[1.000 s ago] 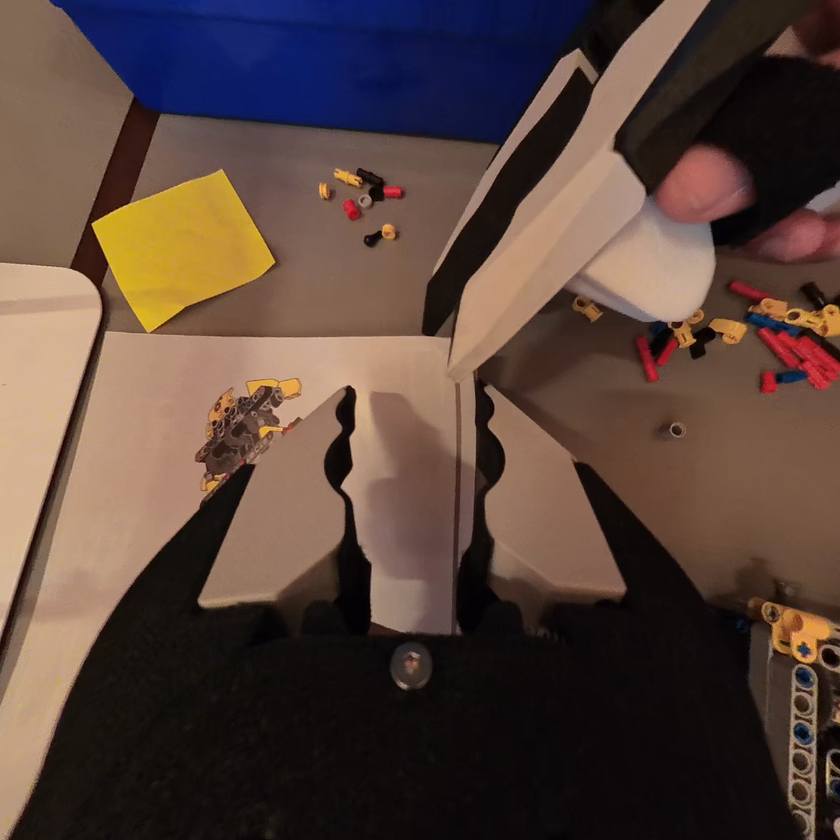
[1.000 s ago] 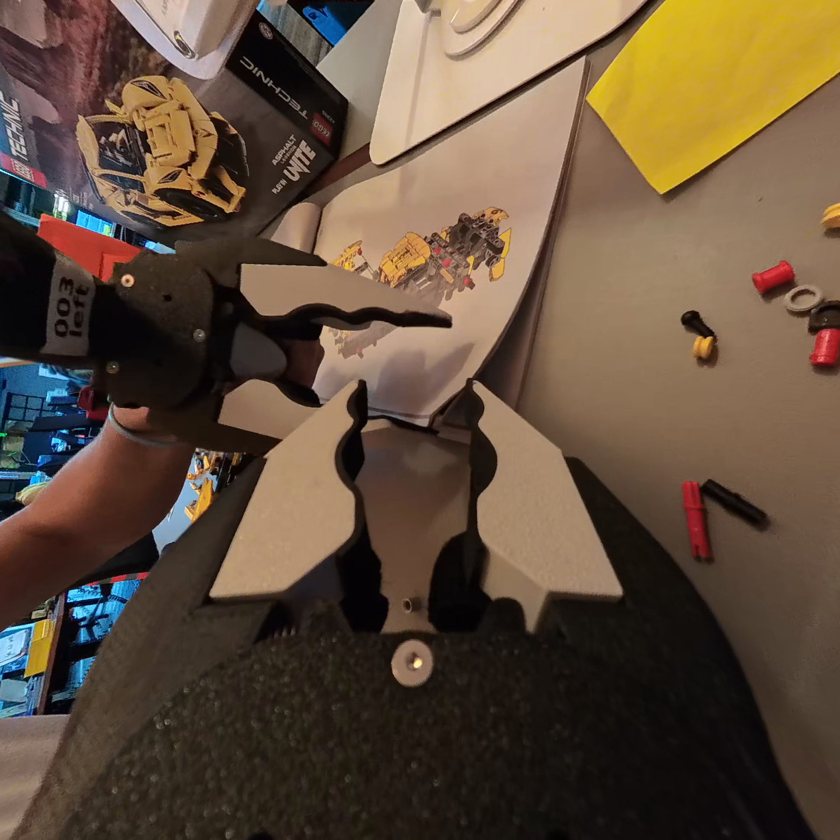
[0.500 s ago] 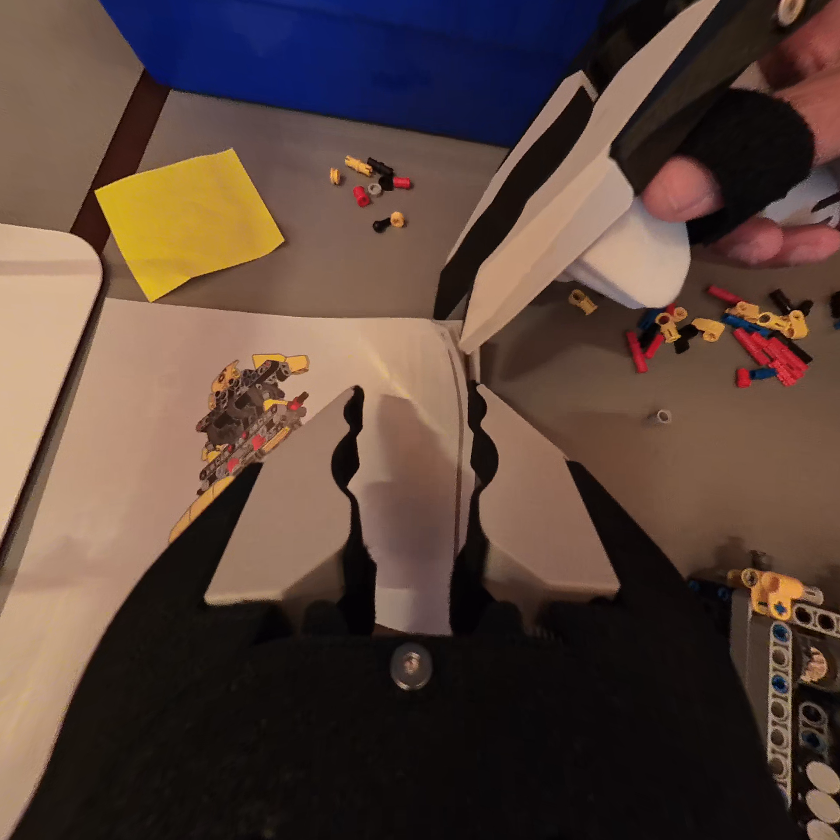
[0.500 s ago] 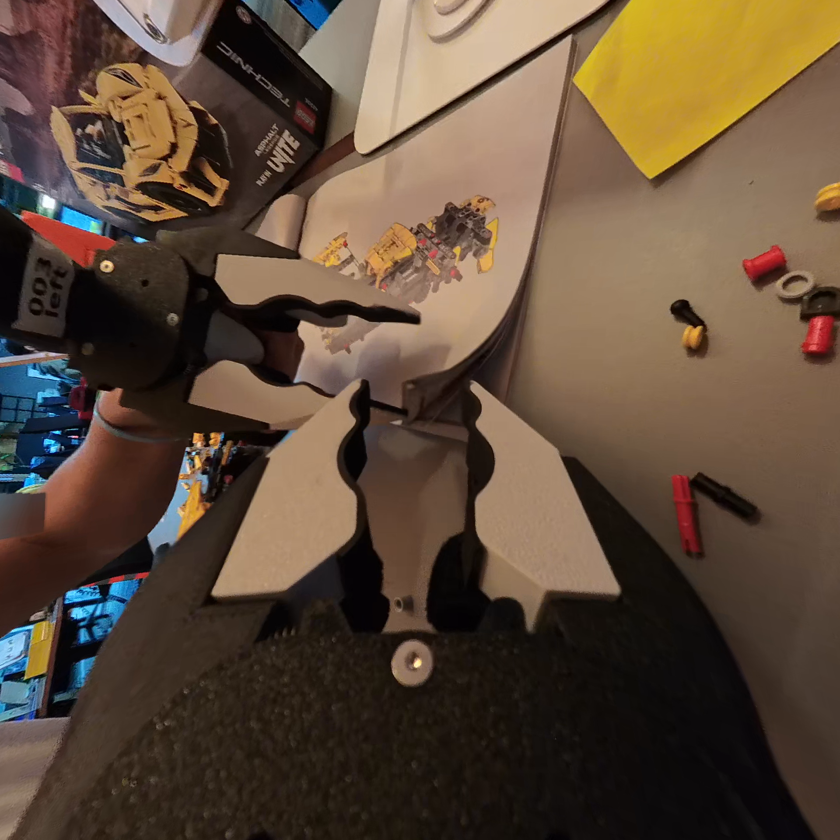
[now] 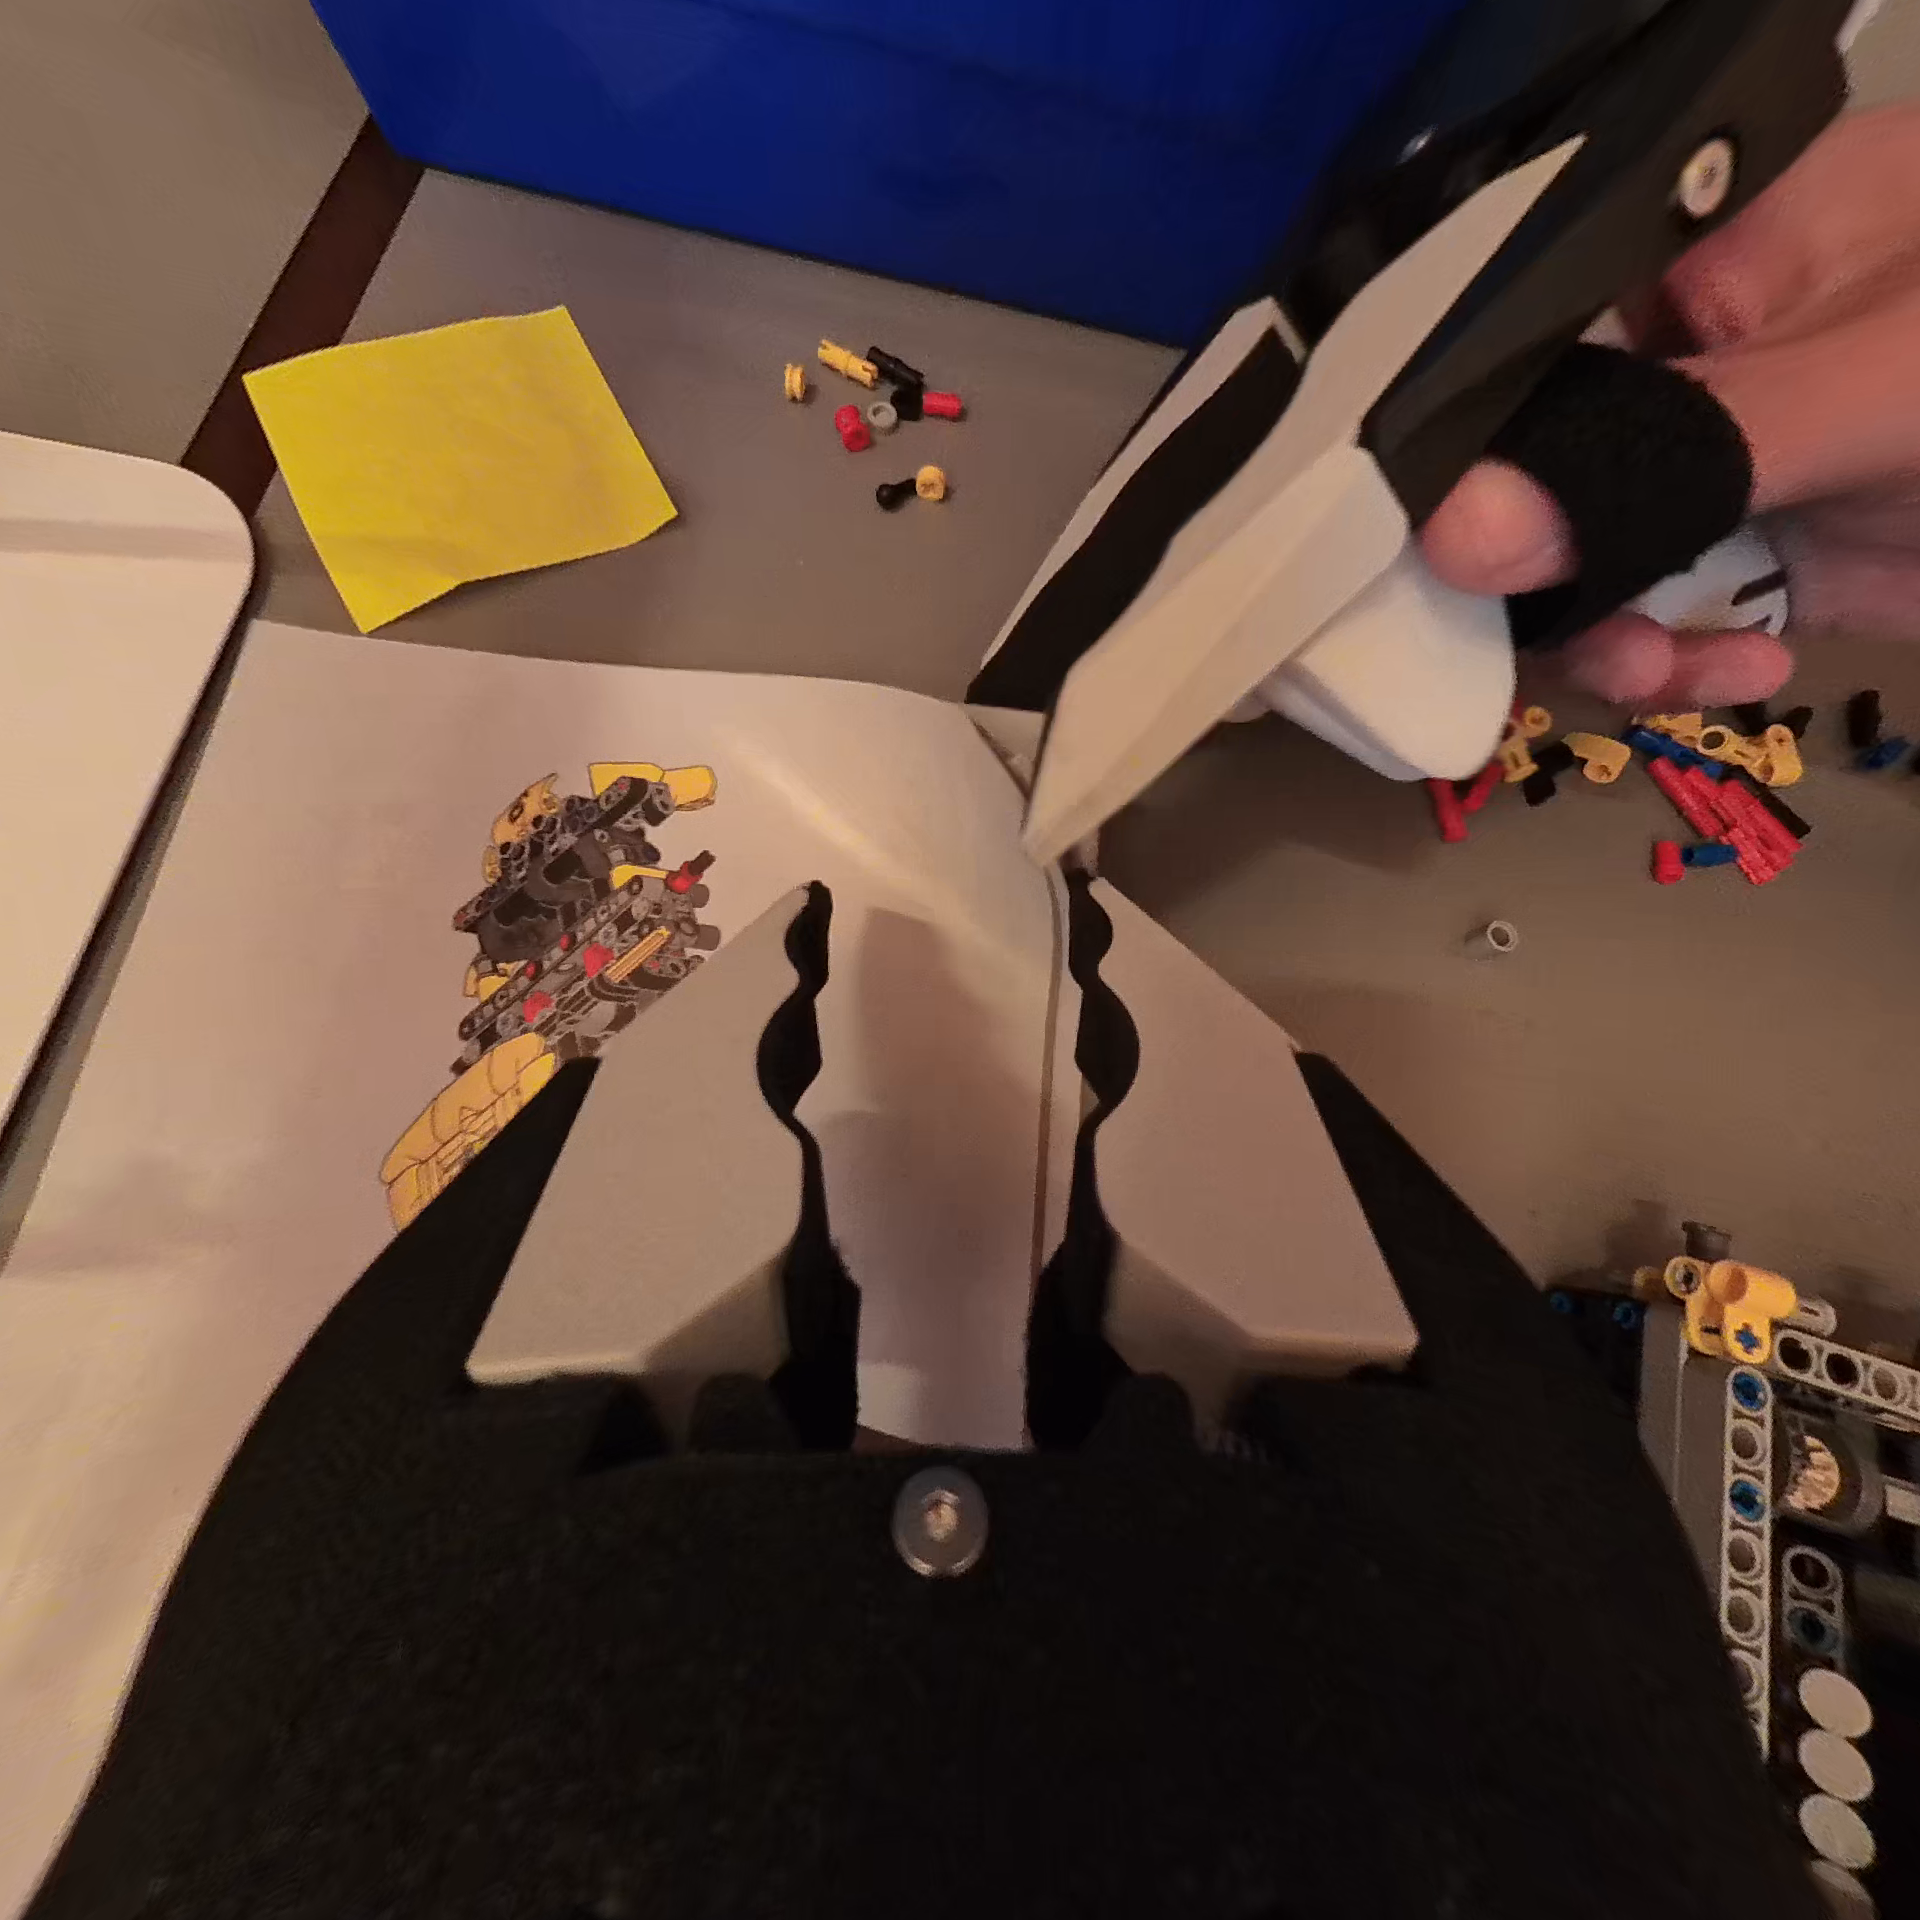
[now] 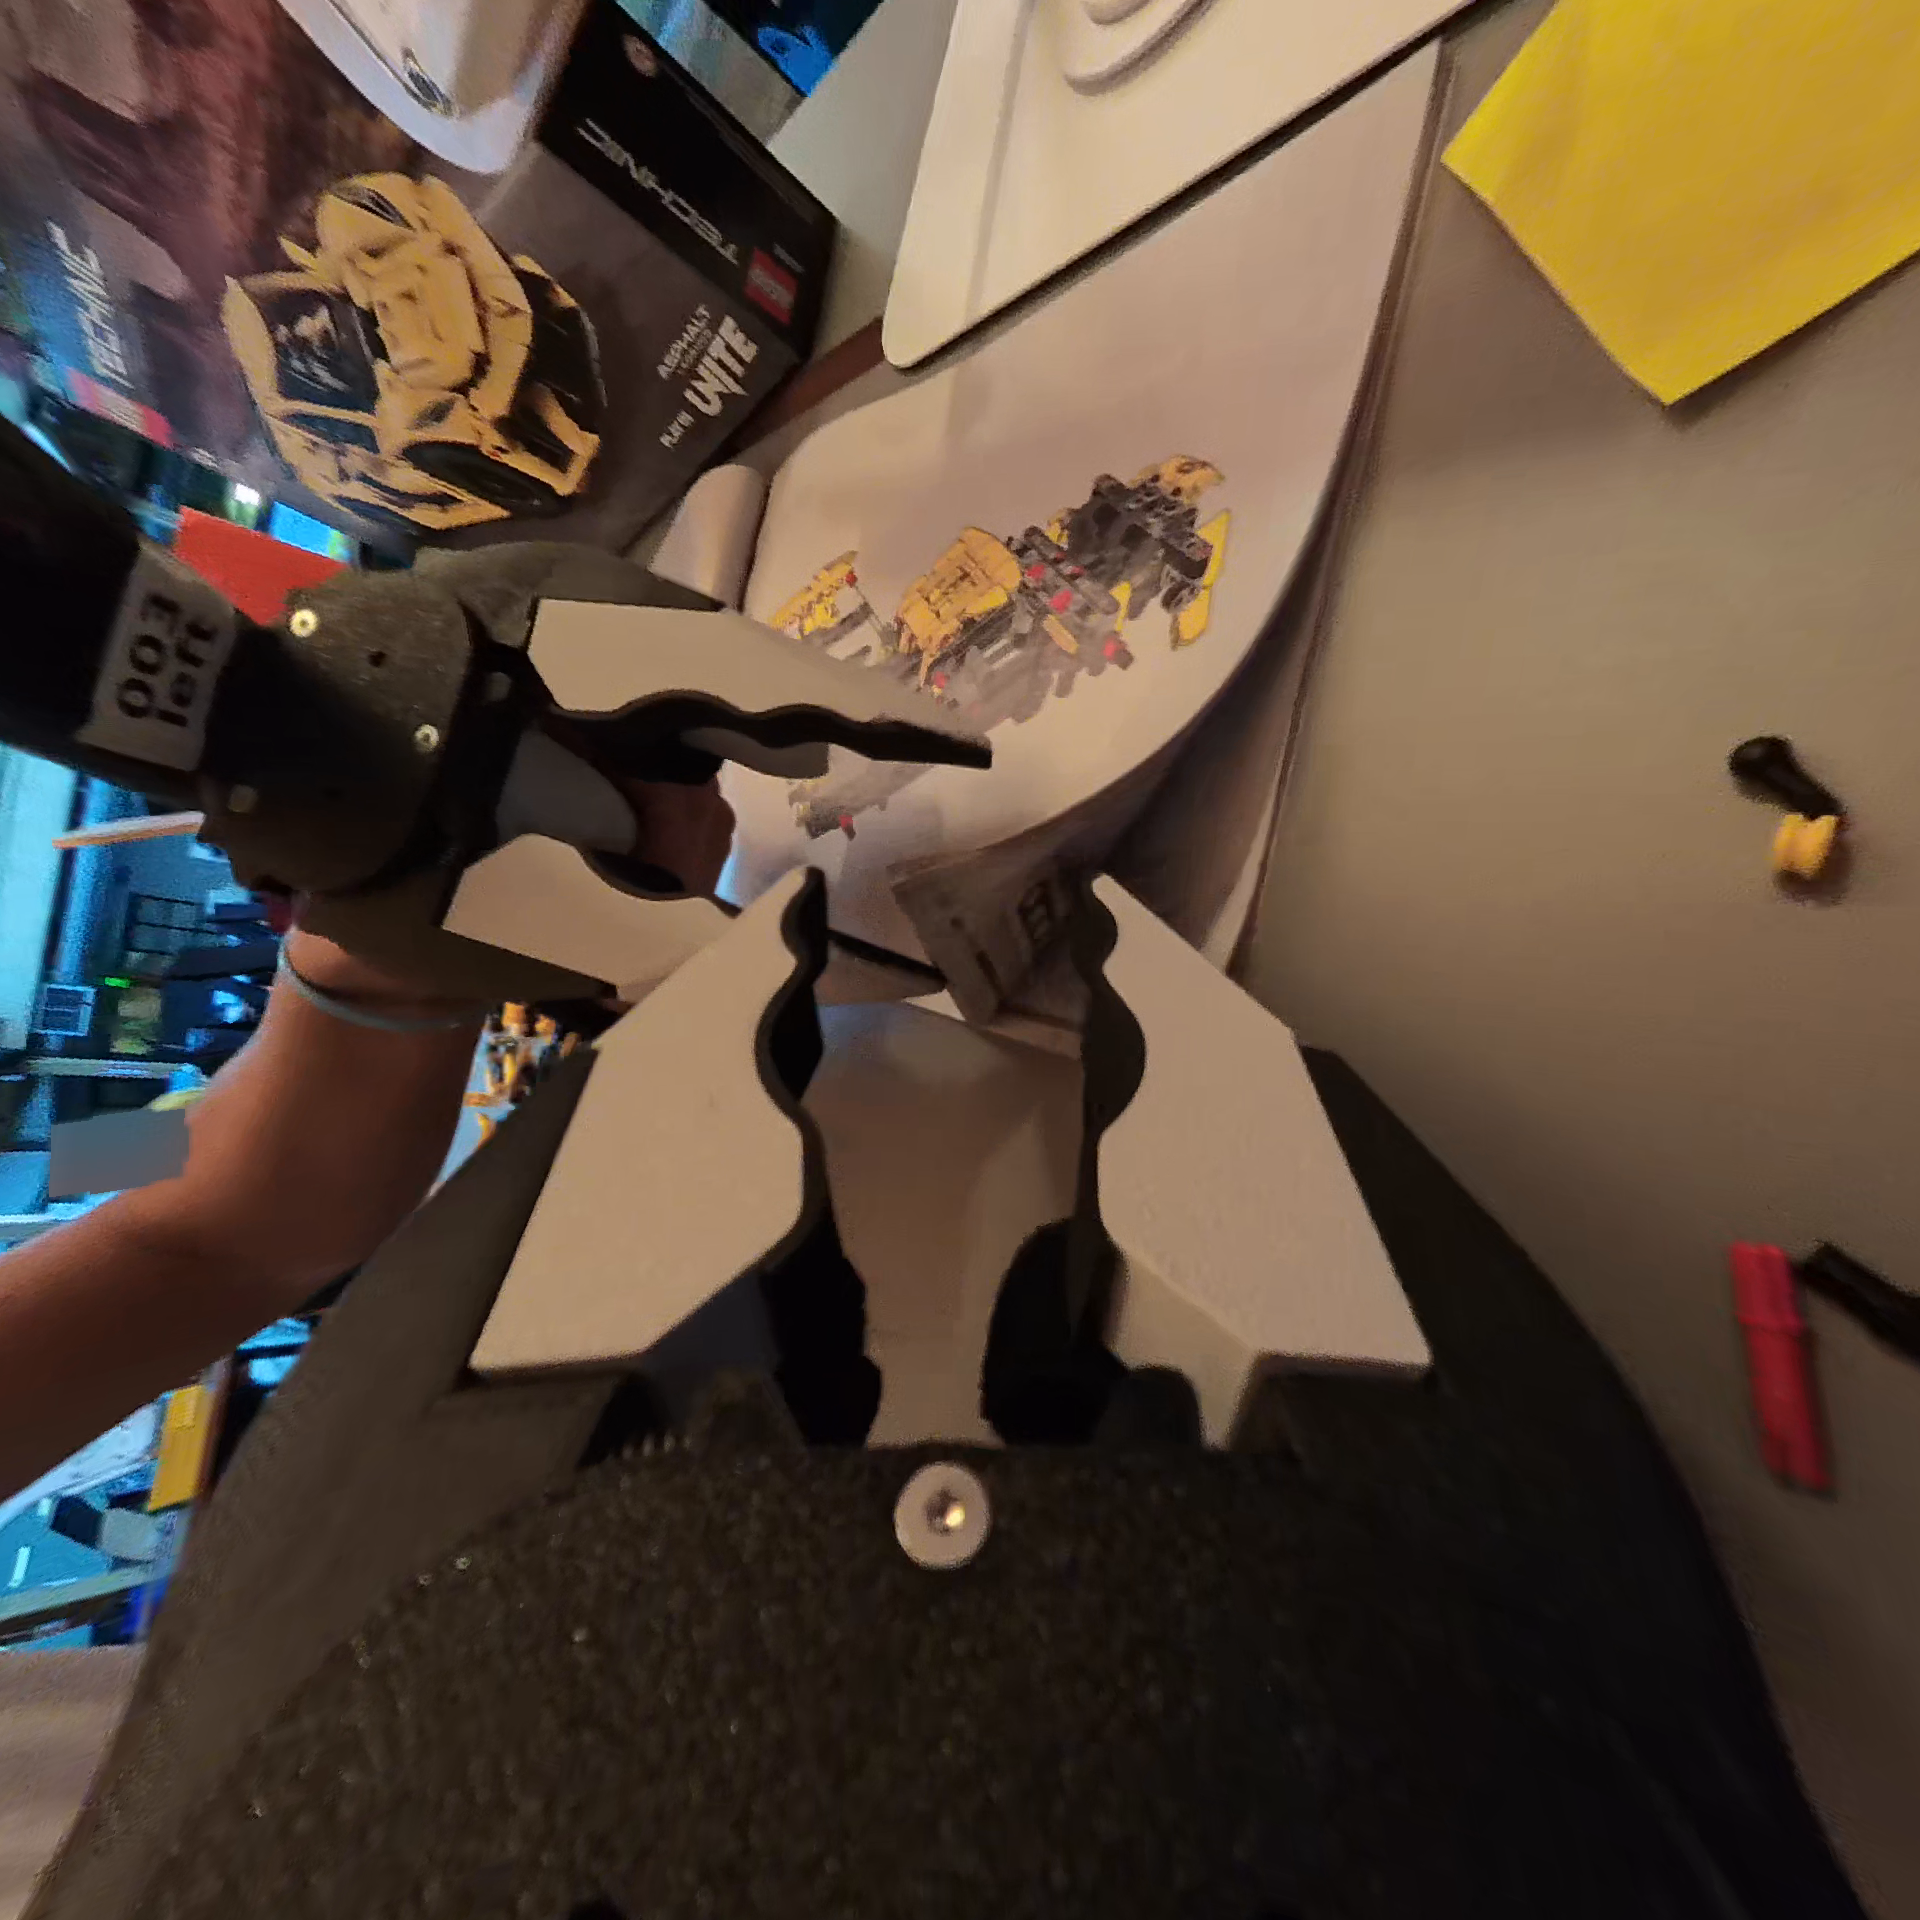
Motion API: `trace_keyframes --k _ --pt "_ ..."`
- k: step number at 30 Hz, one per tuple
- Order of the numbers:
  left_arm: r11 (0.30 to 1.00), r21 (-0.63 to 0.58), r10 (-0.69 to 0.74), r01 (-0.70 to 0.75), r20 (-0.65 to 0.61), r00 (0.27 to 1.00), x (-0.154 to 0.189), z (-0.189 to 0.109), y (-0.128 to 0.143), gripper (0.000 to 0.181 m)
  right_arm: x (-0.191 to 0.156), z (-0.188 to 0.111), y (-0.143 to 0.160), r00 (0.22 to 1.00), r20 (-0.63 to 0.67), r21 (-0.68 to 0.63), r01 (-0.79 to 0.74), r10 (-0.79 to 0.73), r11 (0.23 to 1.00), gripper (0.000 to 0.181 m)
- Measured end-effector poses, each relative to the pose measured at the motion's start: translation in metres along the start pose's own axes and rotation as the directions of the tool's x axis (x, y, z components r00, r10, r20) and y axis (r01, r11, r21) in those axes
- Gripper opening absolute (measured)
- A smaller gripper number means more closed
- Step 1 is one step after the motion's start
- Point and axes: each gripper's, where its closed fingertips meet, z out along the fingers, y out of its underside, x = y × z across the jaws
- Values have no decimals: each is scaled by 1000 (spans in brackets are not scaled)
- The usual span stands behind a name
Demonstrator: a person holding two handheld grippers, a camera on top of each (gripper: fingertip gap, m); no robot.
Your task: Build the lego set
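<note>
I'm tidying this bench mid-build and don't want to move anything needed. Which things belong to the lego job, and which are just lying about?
Belongs to the job:
- instruction booklet, open under both grippers
- loose pins
- small pin cluster
- partly built frame
- set box

Just lying about:
- yellow paper
- blue bin
- white board

Instruction booklet (image 5: 520, 831) open, perhaps curling

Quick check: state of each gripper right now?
Left gripper: open, holding nothing, over the booklet.
Right gripper: open, fingers around the booklet's lifted corner, not closed on it.
</note>
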Motion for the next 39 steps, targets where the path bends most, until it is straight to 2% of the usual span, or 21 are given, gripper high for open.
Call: trace_keyframes --k 2,10,14,16,18,19,21,23,27,28,29,30,32,34,36,37,39 --pt "1000 -3 2 -2 3 1000 0 0 1 46 6 0 1 1000 -18 -7 -2 1 1000 33" --pt "997 30 -66 67 -33 997 1 -6 2 42 0 -3 -4 999 34 21 0 -1 1000 22" --pt "996 23 -90 90 29 995 -14 -13 8 34 -5 -7 -7 999 41 35 24 -25 999 18" --pt "986 38 -164 162 41 986 -22 -16 9 31 -10 -7 -9 996 38 42 82 -84 996 17" --pt "945 98 -312 313 -22 950 -27 -21 0 32 -15 -4 -7 982 0 20 188 -188 982 18" --pt "901 147 -402 409 -79 912 -29 -26 -8 36 -18 -2 -5 968 -27 -1 250 -250 968 19" --pt "768 219 -560 601 -224 797 -35 -38 -25 45 -25 0 -2 918 -86 -38 386 -388 922 20" --pt "665 205 -641 718 -338 689 -33 -44 -31 48 -36 3 0 831 -120 -76 538 -543 839 21" --pt "607 149 -718 780 -318 620 -31 -40 -20 51 -44 10 7 660 -204 -169 704 -723 690 23" --pt "600 145 -728 787 -309 612 -32 -40 -17 45 -42 12 10 634 -216 -194 717 -743 669 24" --pt "589 146 -735 795 -312 602 -33 -41 -16 26 -43 14 13 624 -205 -205 726 -754 657 22" --pt "579 147 -739 802 -320 592 -33 -43 -15 19 -48 17 18 635 -163 -196 730 -755 655 16" --pt "565 124 -742 816 -357 568 -29 -44 -15 24 -57 22 20 668 -124 -165 715 -733 679 14" --pt "575 98 -738 812 -366 567 -22 -44 -14 28 -48 27 19 653 -163 -187 716 -740 672 13" --pt "624 114 -716 773 -311 624 -23 -44 -10 29 -36 31 22 653 -174 -222 703 -737 675 12" --pt "669 112 -693 735 -264 671 -24 -43 -6 29 -29 30 25 673 -166 -242 681 -721 691 14" --pt "815 93 -566 572 -81 820 -33 -43 12 30 -15 19 19 707 -204 -249 631 -677 734 20"
